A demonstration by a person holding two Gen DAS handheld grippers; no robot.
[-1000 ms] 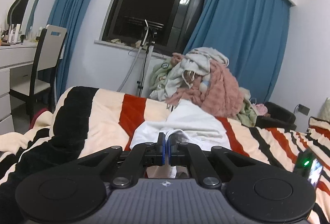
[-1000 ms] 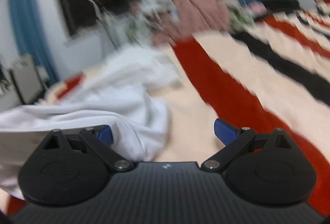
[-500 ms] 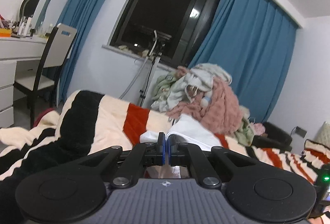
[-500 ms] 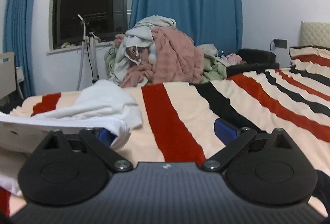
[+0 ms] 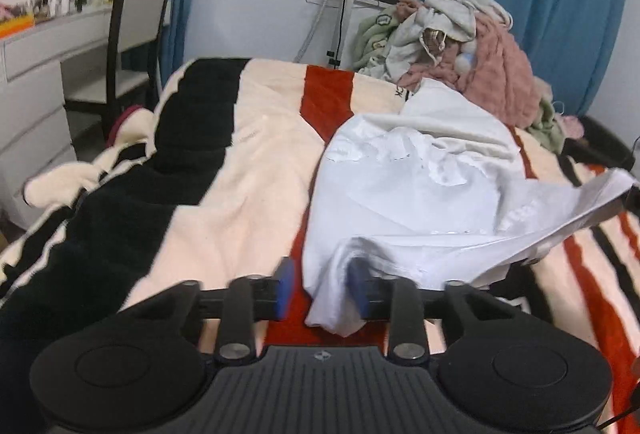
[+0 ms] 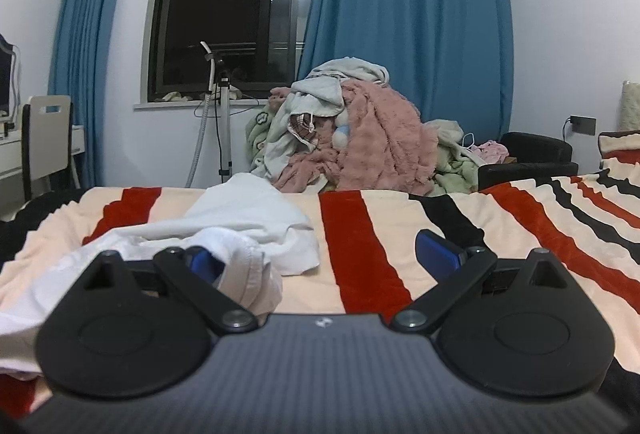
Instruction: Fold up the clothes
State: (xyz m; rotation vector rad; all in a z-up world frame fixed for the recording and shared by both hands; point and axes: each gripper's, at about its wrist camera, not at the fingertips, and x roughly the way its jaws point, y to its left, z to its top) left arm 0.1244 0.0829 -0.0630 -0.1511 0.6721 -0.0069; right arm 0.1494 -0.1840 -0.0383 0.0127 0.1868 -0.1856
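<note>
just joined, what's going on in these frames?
A person with two handheld grippers is working on a white garment spread on a striped blanket. The left gripper is open, with a bunch of the fabric hanging between its fingers. The right gripper is wide open, cloth draped beside its left finger, gripping nothing. The garment looks rumpled, not yet folded. A pile of other clothes sits behind.

My room is lit evenly by soft indoor light; the window (image 6: 232, 14) is black, with small glare patches on the glass at upper centre. My left view is smeared, worst at its left edge; my right view is sharp. Both bend at the corners, where dark vignetting shows.
</note>
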